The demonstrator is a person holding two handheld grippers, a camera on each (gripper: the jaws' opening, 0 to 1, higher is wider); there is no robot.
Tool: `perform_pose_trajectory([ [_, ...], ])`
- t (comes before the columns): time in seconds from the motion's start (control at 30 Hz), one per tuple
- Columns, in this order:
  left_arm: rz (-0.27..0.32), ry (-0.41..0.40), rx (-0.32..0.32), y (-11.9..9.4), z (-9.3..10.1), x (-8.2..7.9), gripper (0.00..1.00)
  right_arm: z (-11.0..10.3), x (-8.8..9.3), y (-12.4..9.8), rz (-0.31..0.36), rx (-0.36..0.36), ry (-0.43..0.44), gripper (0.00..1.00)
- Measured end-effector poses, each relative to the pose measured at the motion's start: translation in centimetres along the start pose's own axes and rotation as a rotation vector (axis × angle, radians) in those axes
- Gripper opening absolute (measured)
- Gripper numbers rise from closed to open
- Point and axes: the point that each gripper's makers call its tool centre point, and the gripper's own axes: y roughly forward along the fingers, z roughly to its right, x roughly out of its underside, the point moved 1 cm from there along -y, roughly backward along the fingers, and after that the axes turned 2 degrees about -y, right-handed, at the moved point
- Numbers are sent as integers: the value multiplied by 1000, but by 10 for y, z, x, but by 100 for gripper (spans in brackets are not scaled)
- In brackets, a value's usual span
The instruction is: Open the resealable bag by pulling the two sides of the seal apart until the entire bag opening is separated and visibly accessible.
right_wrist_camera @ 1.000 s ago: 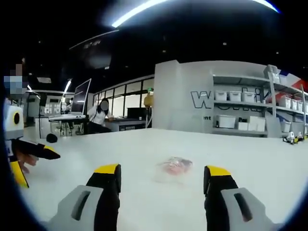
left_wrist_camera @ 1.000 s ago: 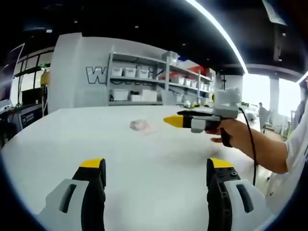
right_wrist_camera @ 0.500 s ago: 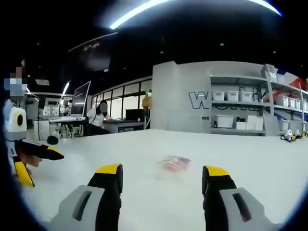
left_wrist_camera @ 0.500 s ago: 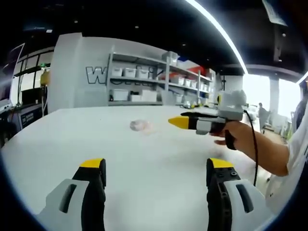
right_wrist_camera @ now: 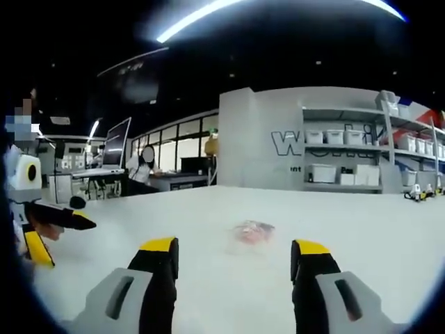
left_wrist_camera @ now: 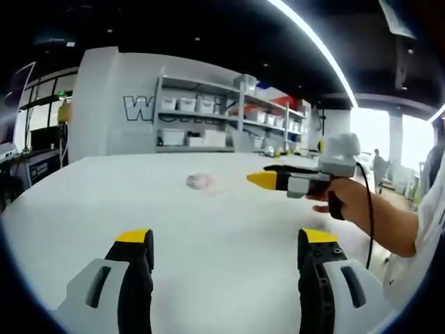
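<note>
A small clear resealable bag [right_wrist_camera: 252, 233] with pinkish contents lay flat on the white table [right_wrist_camera: 361, 236], well ahead of the right gripper [right_wrist_camera: 236, 261], whose yellow-tipped jaws stood wide apart and empty with the bag showing between them, farther up the tabletop. In the left gripper view the same bag [left_wrist_camera: 201, 181] sat far off on the table [left_wrist_camera: 104, 202], beyond and slightly left of centre of the left gripper [left_wrist_camera: 221, 250], its jaws likewise spread and holding nothing. The bag was too small and blurred to tell which way its seal pointed, though it looked a little wider than deep. The right gripper [left_wrist_camera: 268, 180] reached in from the right, held in a person's hand [left_wrist_camera: 344, 198], above the table and apart from the bag. Storage shelves [left_wrist_camera: 208, 122] lined the far wall.
</note>
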Motion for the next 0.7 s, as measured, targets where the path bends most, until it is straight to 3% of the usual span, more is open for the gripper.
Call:
perform_pose_trajectory([
  [0.7, 22, -11, -15, -2, 1, 1, 83, -7, 7, -22, 6, 6, 27, 65],
])
